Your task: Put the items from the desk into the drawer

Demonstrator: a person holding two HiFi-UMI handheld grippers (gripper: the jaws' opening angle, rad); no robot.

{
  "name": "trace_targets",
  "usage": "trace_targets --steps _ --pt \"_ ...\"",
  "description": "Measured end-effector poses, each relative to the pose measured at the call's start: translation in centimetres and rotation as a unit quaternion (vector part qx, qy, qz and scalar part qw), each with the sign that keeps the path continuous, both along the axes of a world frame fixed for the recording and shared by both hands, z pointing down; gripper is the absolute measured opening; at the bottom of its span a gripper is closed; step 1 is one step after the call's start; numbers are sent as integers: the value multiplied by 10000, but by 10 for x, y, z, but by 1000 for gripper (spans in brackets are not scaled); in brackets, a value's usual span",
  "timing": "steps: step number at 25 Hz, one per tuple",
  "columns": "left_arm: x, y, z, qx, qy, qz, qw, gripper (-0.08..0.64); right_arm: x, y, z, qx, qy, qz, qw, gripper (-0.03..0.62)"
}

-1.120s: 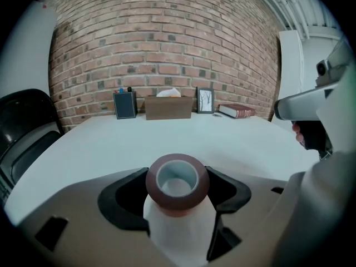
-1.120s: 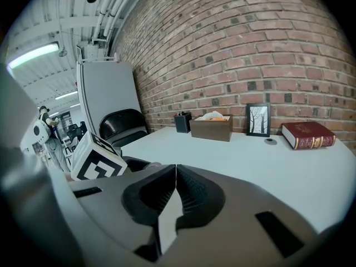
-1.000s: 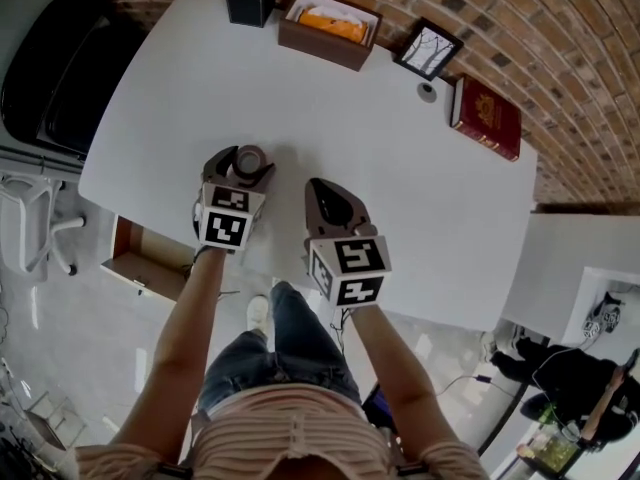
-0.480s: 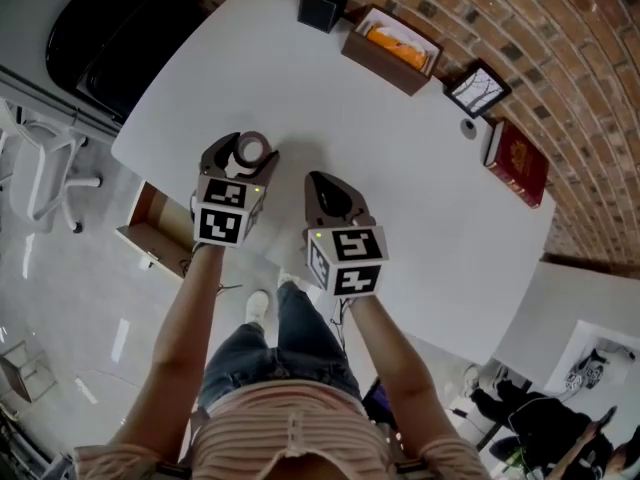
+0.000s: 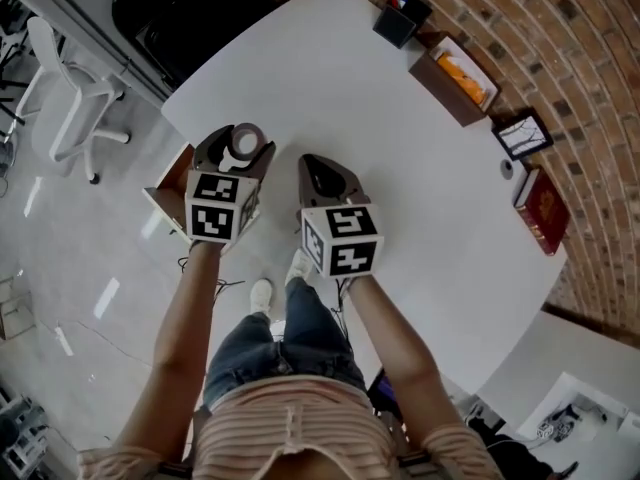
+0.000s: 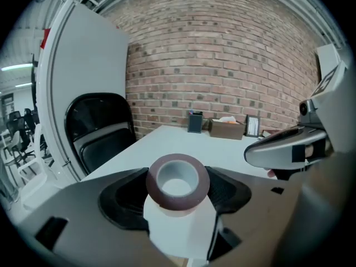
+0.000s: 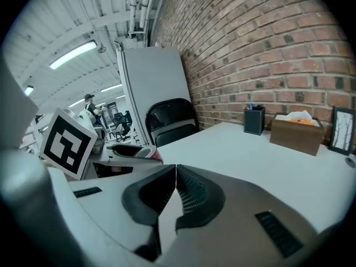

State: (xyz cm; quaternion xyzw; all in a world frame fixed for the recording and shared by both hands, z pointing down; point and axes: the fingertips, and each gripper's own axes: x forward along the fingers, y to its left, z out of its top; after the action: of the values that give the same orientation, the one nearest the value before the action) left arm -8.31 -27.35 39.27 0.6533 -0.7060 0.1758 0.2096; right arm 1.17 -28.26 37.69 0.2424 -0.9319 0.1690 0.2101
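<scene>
Tape roll [image 5: 247, 140]: dark maroon ring with a pale grey core. It is clamped between the jaws of the left gripper [image 5: 243, 150], core opening facing up, above the near left edge of the desk [image 5: 330, 78].

Drawer [image 5: 163, 190]: brown, pulled open, below the desk's left edge and just beside the tape roll in the head view. Its inside is mostly hidden.

Remaining items stand in a row along the desk's far edge, by the brick wall:
- black pen holder [image 5: 401, 18], upright
- brown tissue box [image 5: 457, 76], open top, orange contents
- black picture frame [image 5: 522, 135]
- red book [image 5: 546, 211], lying flat
</scene>
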Motion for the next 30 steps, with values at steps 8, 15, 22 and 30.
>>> trace_targets --steps 8,15,22,30 --pt "-69 73 -3 9 -42 -874 9962 310 -66 57 -1 -9 1 -858 9963 18" --pt "-110 141 15 -85 122 -1566 9875 310 -102 105 8 -10 131 -1415 9898 18" --pt "-126 184 45 -235 238 -1856 9821 310 -121 145 26 -39 290 -1683 9853 18" --pt "-126 211 78 -381 413 -1873 9807 310 -133 179 56 -93 563 -1805 9819 18"
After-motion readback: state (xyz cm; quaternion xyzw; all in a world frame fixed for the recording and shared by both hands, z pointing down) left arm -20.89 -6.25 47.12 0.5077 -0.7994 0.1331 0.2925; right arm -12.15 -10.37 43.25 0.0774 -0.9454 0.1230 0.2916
